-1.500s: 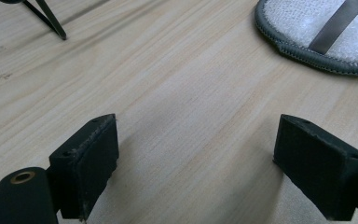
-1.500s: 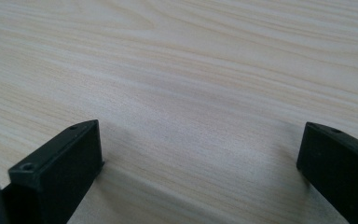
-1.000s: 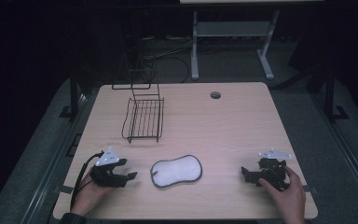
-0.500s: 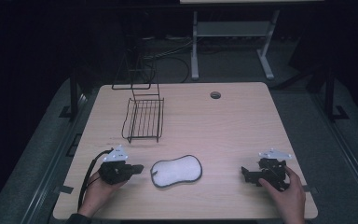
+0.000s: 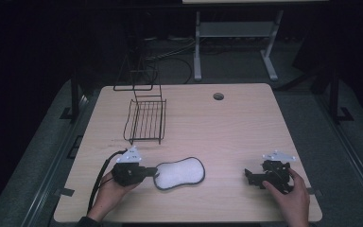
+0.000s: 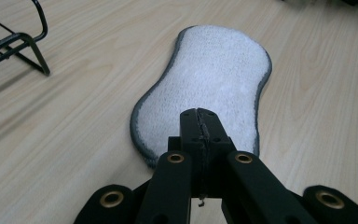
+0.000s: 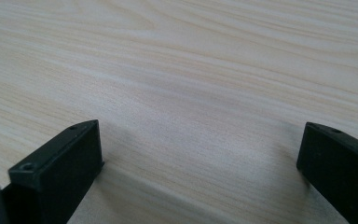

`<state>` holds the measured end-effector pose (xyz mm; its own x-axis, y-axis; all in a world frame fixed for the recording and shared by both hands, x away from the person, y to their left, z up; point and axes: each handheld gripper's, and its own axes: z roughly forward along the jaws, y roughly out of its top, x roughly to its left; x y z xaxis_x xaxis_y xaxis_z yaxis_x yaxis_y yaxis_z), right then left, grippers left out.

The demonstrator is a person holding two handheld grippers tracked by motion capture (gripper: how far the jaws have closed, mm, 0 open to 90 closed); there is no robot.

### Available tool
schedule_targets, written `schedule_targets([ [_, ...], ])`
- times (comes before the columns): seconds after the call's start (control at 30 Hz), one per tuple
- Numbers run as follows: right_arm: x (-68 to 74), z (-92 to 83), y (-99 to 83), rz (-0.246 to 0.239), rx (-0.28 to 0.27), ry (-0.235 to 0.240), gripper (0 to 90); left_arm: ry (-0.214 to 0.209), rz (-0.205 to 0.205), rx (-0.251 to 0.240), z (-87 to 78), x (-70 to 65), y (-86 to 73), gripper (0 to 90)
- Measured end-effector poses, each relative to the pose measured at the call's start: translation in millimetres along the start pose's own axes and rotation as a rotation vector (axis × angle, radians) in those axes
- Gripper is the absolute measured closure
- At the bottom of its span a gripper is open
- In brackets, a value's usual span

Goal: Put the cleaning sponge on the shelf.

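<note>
- The left gripper (image 5: pixel 147 171) sits low over the near left part of the wooden table (image 5: pixel 227 127), held by the person's left hand (image 5: pixel 108 194), with its cable (image 5: pixel 99 177) looping back toward the table's front edge.
- In the left gripper view its jaws are pressed together with no gap between them, tips pointing along the length of a white pad (image 6: pixel 205 88).
- The pad has a fluffy white face, a dark grey rim and a pinched waist. Its near end lies right under and just ahead of the closed tips. Whether the tips touch or pinch its edge, I cannot tell.
- From above, the pad (image 5: pixel 179 173) lies flat on the table, its left end meeting the tips of the left gripper and the rest stretching away past them.
- A black wire rack (image 5: pixel 146 120) stands beyond the left gripper, well apart from it. In the left gripper view a corner of the rack (image 6: pixel 14 42) shows far off to the left of the jaws.
- The right gripper (image 5: pixel 251 178) rests on the near right part of the table in the person's right hand (image 5: pixel 290 196), well apart from the pad.
- In the right gripper view its jaws stand wide apart with bare wood between them.
- A small round hole (image 5: pixel 218 96) sits in the far part of the table.
</note>
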<state>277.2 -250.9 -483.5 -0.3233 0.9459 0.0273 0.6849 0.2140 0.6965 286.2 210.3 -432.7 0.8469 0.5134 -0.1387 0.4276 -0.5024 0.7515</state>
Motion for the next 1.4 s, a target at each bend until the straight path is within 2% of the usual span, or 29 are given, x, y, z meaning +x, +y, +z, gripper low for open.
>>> schedule_targets([
  [0.2, 0.0, 0.0, 0.0, 0.000, 0.000, 0.000, 0.0, -0.006, -0.001, -0.002, 7.3, 3.6, 8.1, 89.9],
  [0.3, 0.0, 0.0, 0.0, 0.000, 0.000, 0.000, 0.0, -0.015, -0.008, 0.000, 16.4, 8.1, 12.3, 89.9],
  [0.63, 0.0, 0.0, 0.0, 0.000, 0.000, 0.000, 0.0, -0.002, -0.003, 0.045, 37.4, 20.9, 18.6, 89.9],
  [0.73, 0.0, 0.0, 0.0, 0.000, 0.000, 0.000, 0.0, -0.006, -0.005, 0.058, 41.1, 21.2, 18.0, 89.9],
  [0.77, 0.0, 0.0, 0.0, 0.000, 0.000, 0.000, 0.0, -0.009, 0.006, 0.076, 43.2, 20.5, 17.0, 89.9],
  [1.0, 0.1, -0.1, -0.1, 0.000, 0.000, -0.001, 0.0, 0.005, 0.016, 0.089, 41.9, 18.9, 14.5, 89.9],
  [1.4, 0.1, -0.1, -0.1, 0.000, 0.000, -0.001, 0.0, 0.023, -0.018, 0.089, 24.8, 18.8, 0.3, 89.9],
])
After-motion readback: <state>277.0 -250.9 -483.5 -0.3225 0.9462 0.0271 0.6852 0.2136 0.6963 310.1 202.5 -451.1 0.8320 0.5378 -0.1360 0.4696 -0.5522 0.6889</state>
